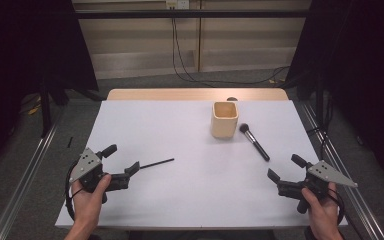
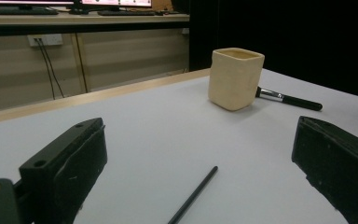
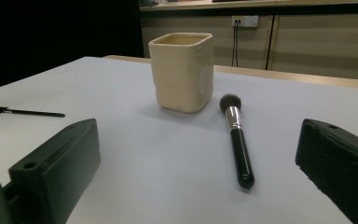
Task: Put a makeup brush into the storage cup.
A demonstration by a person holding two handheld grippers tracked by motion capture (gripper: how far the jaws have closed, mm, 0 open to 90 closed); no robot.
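Both tongs, left tongs (image 1: pixel 125 157) and right tongs (image 1: pixel 282 167), are gaping apart, gripping nothing. A thin black stick (image 1: pixel 157 162) is lying just ahead of the left tongs, while a makeup brush (image 1: pixel 254 141) is resting beside the cream cup (image 1: pixel 224 120) on the tabletop (image 1: pixel 180 195).

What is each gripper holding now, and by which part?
Nothing: the left gripper and right gripper are open, with the thin black stick and makeup brush lying free.

Each tool (image 1: pixel 125 159) (image 1: pixel 282 168): black blocky jaws w/ screw holes, grey triangular top plate, black cable.
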